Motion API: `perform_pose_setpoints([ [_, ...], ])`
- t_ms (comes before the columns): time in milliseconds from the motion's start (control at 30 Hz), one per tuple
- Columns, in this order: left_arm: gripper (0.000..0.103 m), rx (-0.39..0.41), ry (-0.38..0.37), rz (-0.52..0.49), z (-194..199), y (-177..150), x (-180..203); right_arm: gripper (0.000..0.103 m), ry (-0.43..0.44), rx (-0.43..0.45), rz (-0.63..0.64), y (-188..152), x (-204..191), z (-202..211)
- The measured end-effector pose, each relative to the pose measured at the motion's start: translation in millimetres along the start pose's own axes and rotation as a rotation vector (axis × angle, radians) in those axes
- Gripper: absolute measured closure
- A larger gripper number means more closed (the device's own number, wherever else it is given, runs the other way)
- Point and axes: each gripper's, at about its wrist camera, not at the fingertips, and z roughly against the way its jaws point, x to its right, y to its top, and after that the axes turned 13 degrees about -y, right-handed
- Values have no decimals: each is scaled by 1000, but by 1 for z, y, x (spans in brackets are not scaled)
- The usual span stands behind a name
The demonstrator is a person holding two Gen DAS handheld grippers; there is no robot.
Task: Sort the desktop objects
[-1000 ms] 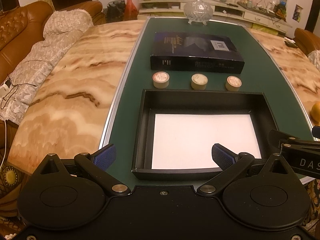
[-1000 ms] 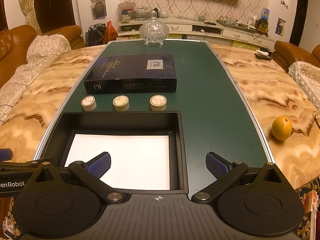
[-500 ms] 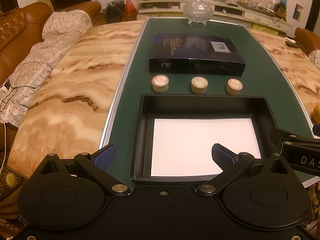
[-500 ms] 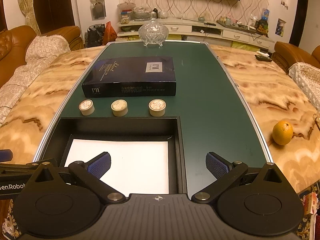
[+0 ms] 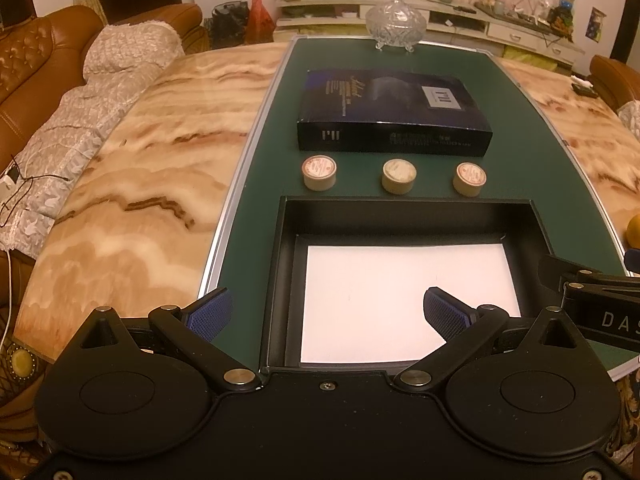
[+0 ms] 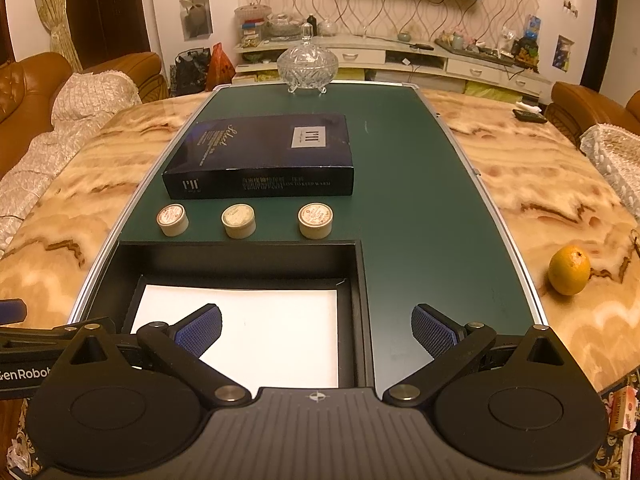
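Left gripper (image 5: 326,312) sits low at the near edge of the table, blue-padded fingers (image 5: 210,312) spread wide apart, nothing between them. Right gripper (image 6: 316,330) likewise: blue-padded fingers (image 6: 434,332) wide apart, empty.

Open black rectangular tray with a white sheet on its floor (image 5: 288,280) lies on the dark green mat (image 5: 256,184), directly ahead of the left gripper; that gripper's right finger hangs over the white sheet, its left finger over the mat just outside the tray's left wall. In the right wrist view the same tray (image 6: 360,280) sits ahead and to the left; the right gripper's left finger is over the white sheet, its right finger over bare mat (image 6: 420,200) past the tray's right wall.

Three small round cream-coloured tins stand in a row just beyond the tray's far wall, well apart from both grippers: left tin with reddish label (image 5: 319,172), middle tin with pale label (image 5: 399,176), right tin with reddish label (image 5: 469,179). Right wrist view shows them at (image 6: 172,220), (image 6: 238,221), (image 6: 315,220).

Dark navy flat rectangular box with printed lettering (image 5: 392,116) lies just behind the tins, lid side up. Cut-glass lidded bowl (image 6: 307,66) stands at the mat's far end.

Orange fruit (image 6: 569,269) rests on the marbled beige tabletop (image 6: 540,184), right of the mat, ahead-right of the right gripper.
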Motion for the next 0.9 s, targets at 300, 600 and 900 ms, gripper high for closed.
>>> perform_pose_setpoints([
  [300,0,-1,-2,0,-3,5,-1,0,7,-8,-3,5,-1,-5],
  [600,0,-4,-1,-4,-7,15,-3,0,23,-14,-11,14,0,-11],
  [900,0,-1,4,-4,-14,32,-7,0,21,-9,-17,29,0,-20],
])
